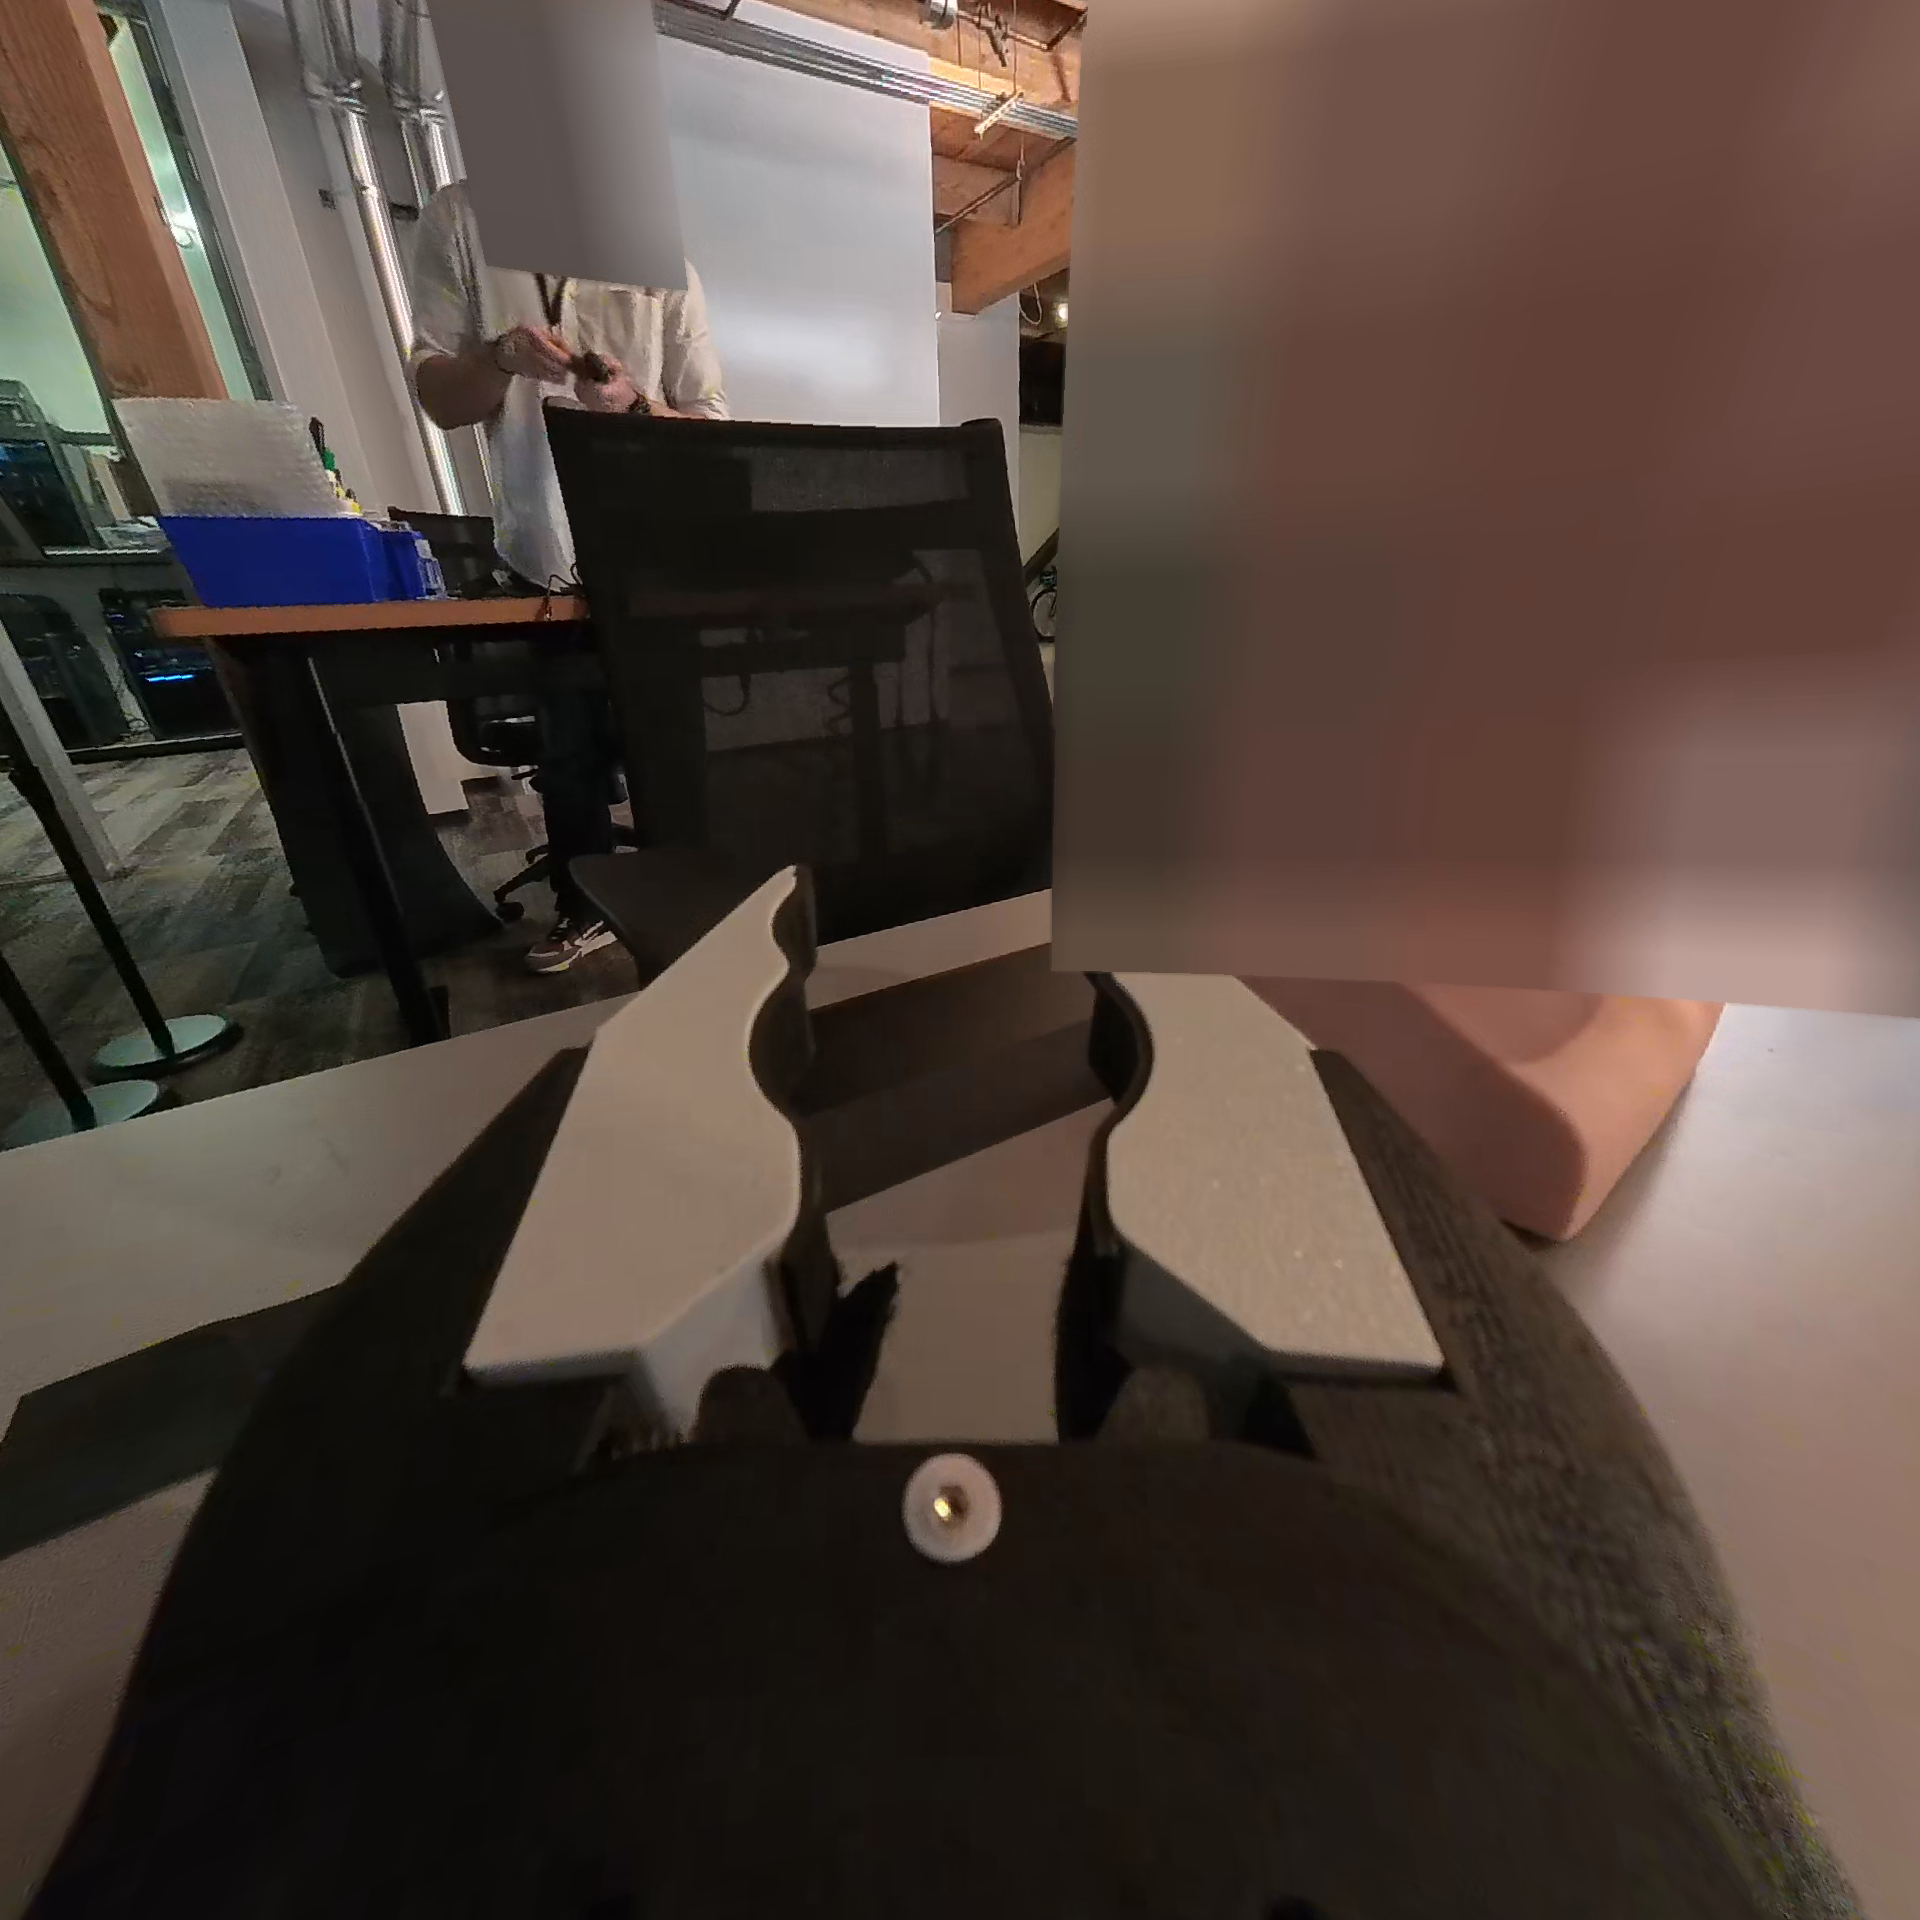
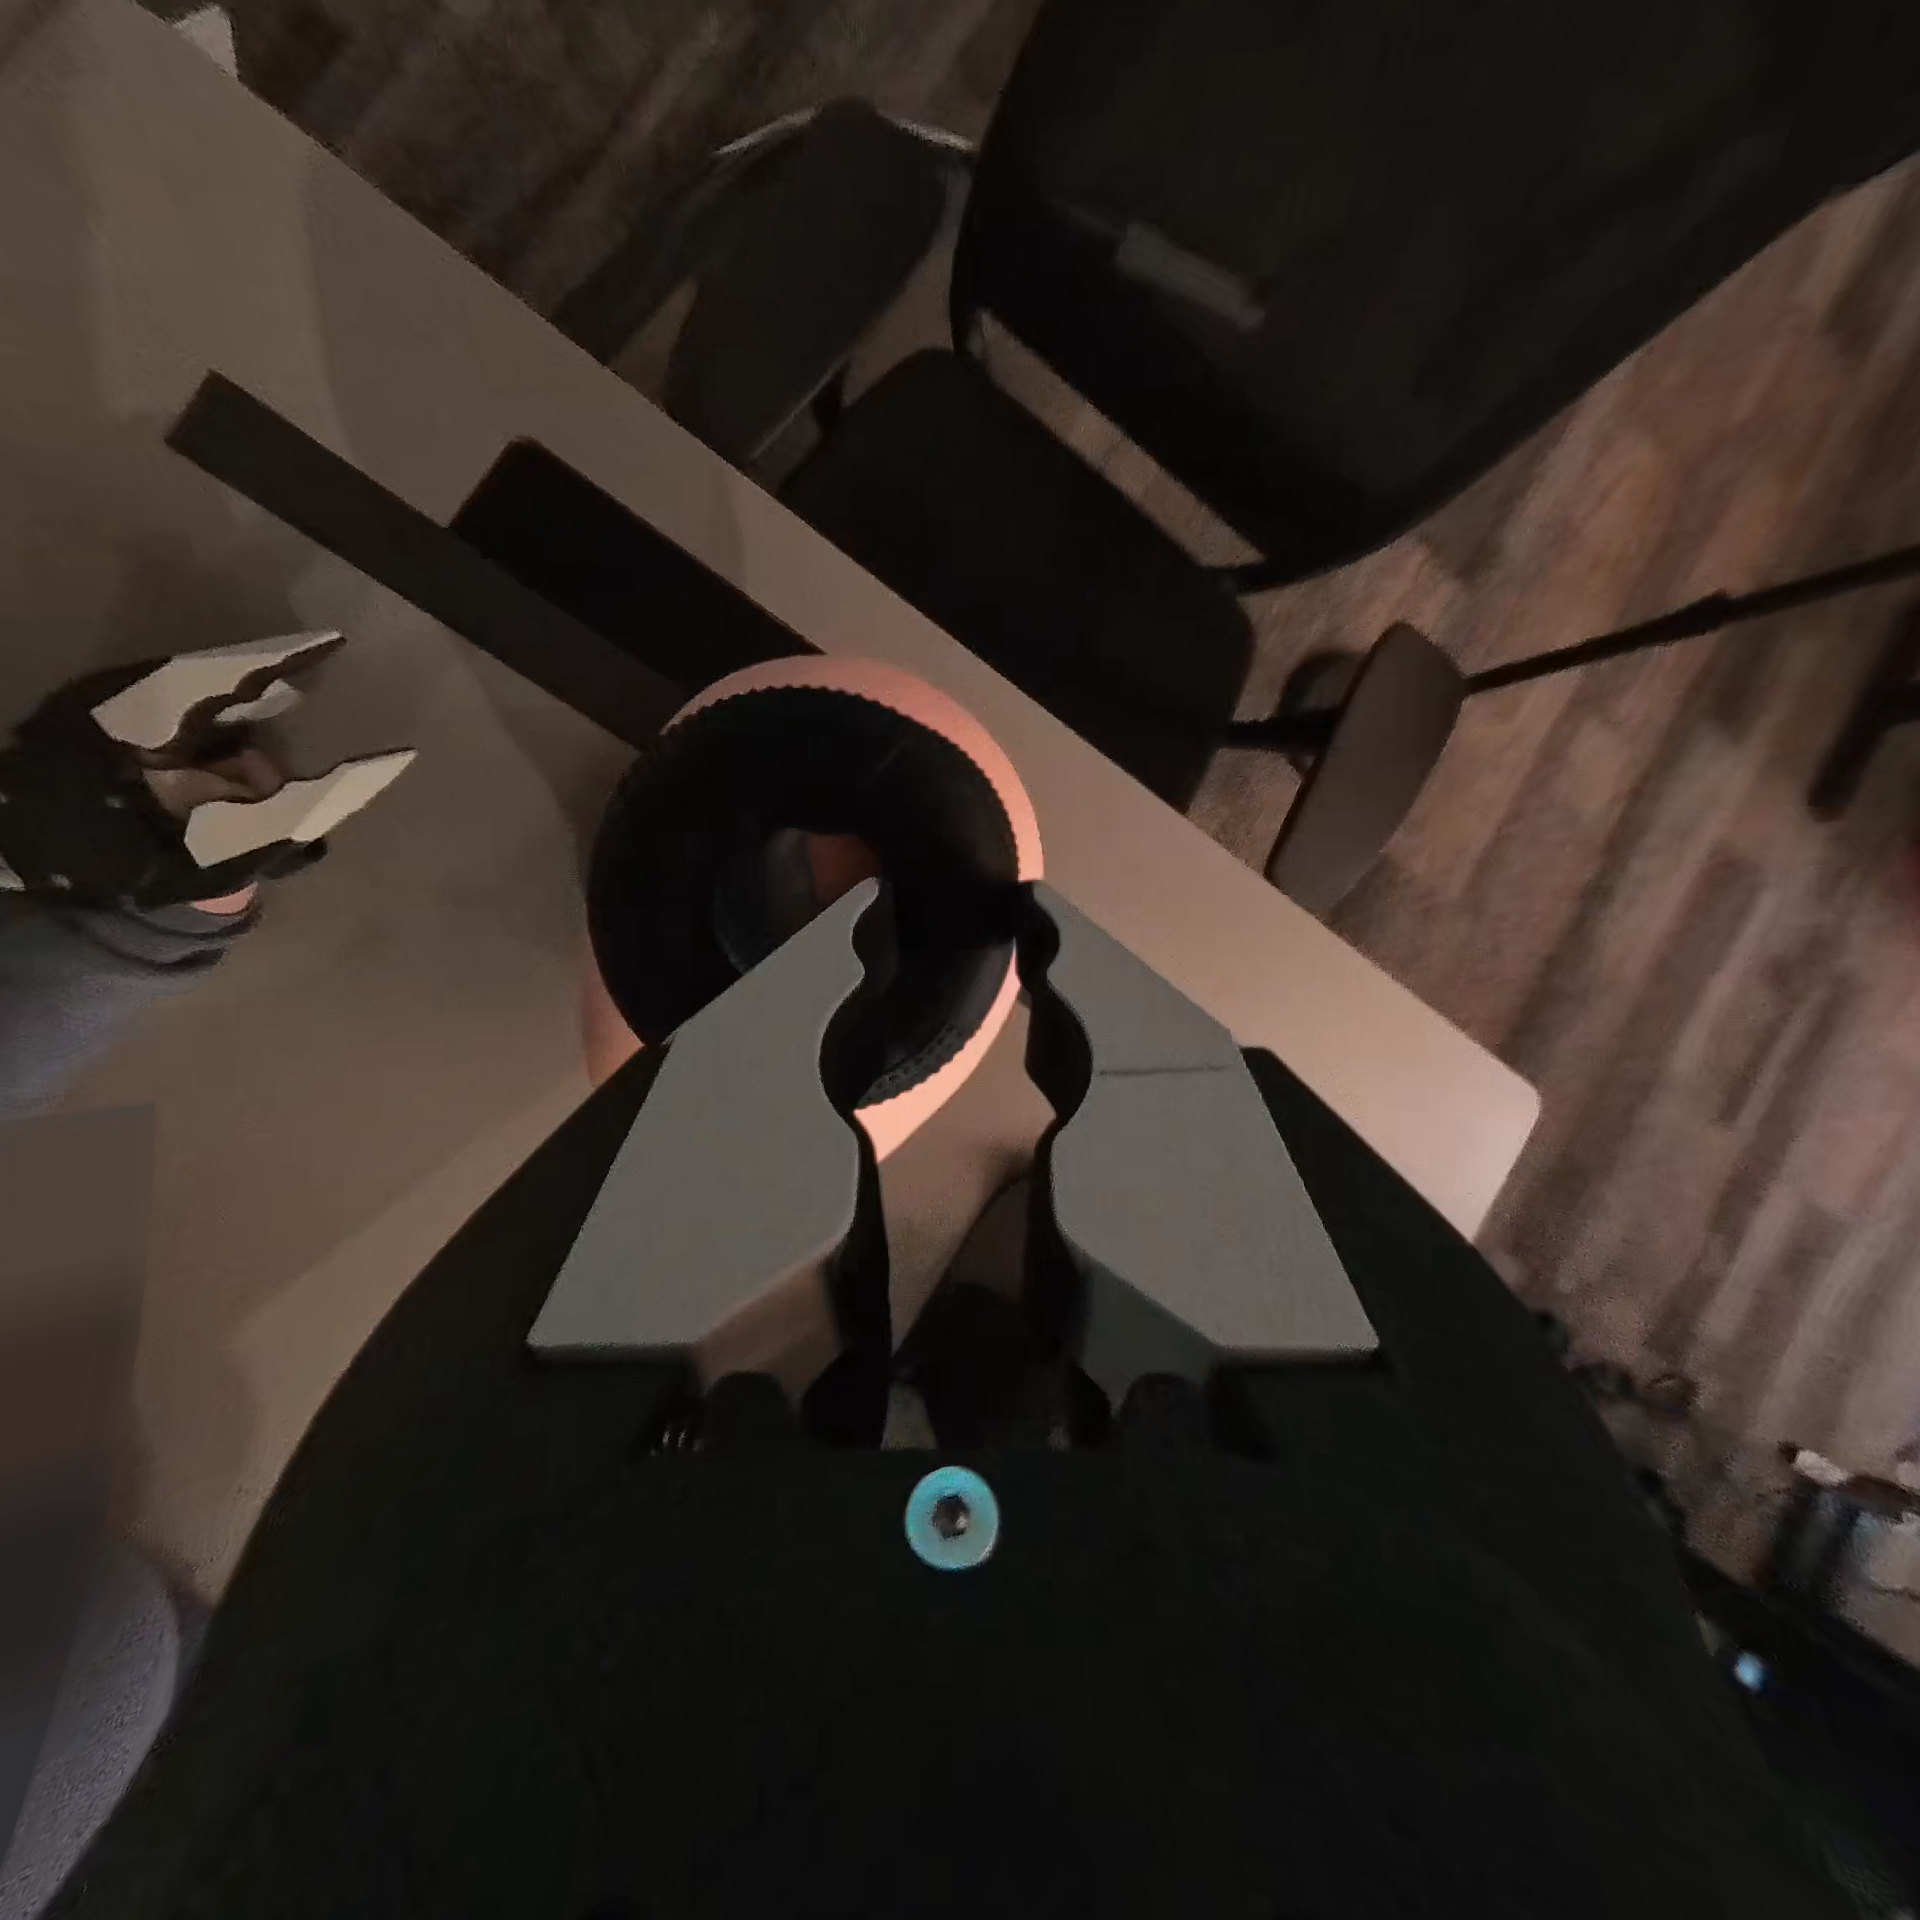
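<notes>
In the right wrist view a pink rounded form (image 2: 1013, 800) stands on the pale table (image 2: 312, 312) near its edge, with a black ribbed ring-shaped piece (image 2: 675, 831) on its top. My right gripper (image 2: 956, 894) comes from above, its jaws narrowed on the near rim of the black ring. My left gripper (image 1: 945, 966) lies low on the table (image 1: 208, 1195), open and empty, just left of the form's pink base (image 1: 1538, 1101). It also shows in the right wrist view (image 2: 374, 698), left of the form.
Two flat black strips (image 2: 416, 540) lie on the table behind the form. A black mesh office chair (image 1: 810, 644) stands past the table edge, also seen from above (image 2: 1039, 582). Farther back a person (image 1: 582, 343) stands by a desk with a blue bin (image 1: 281, 556).
</notes>
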`<state>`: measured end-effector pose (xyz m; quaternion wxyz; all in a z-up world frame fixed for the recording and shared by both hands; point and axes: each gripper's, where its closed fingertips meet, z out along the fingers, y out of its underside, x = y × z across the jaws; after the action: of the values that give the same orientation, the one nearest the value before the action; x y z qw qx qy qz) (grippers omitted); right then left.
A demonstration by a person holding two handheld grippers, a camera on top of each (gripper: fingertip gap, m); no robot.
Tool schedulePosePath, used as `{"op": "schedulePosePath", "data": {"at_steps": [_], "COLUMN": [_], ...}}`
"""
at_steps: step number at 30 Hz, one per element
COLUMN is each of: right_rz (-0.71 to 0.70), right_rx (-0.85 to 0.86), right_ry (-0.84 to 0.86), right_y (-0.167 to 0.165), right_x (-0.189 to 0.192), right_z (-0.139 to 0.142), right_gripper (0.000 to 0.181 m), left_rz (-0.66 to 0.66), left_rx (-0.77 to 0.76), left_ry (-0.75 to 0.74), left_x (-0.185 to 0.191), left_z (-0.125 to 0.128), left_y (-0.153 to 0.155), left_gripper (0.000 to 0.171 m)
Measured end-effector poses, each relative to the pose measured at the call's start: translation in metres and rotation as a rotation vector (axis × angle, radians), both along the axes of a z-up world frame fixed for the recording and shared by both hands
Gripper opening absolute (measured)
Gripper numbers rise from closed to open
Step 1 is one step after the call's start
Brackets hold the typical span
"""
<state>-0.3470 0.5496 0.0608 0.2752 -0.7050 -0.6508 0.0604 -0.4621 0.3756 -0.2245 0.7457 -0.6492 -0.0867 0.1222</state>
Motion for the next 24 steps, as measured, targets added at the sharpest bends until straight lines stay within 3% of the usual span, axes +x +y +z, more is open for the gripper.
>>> {"op": "schedulePosePath", "data": {"at_steps": [9, 24], "right_rz": [-0.102, -0.103], "right_rx": [-0.067, -0.084], "right_ry": [-0.145, -0.149], "right_y": [0.021, 0.023], "right_x": [0.000, 0.001], "right_z": [-0.029, -0.043], "right_gripper": [0.020, 0.029], "left_rz": [0.003, 0.002], "left_rx": [-0.006, -0.002], "left_ry": [0.004, -0.011], "left_x": [-0.001, -0.003], "left_z": [-0.001, -0.001], "left_y": [0.001, 0.001], "left_gripper": [0.051, 0.051]}}
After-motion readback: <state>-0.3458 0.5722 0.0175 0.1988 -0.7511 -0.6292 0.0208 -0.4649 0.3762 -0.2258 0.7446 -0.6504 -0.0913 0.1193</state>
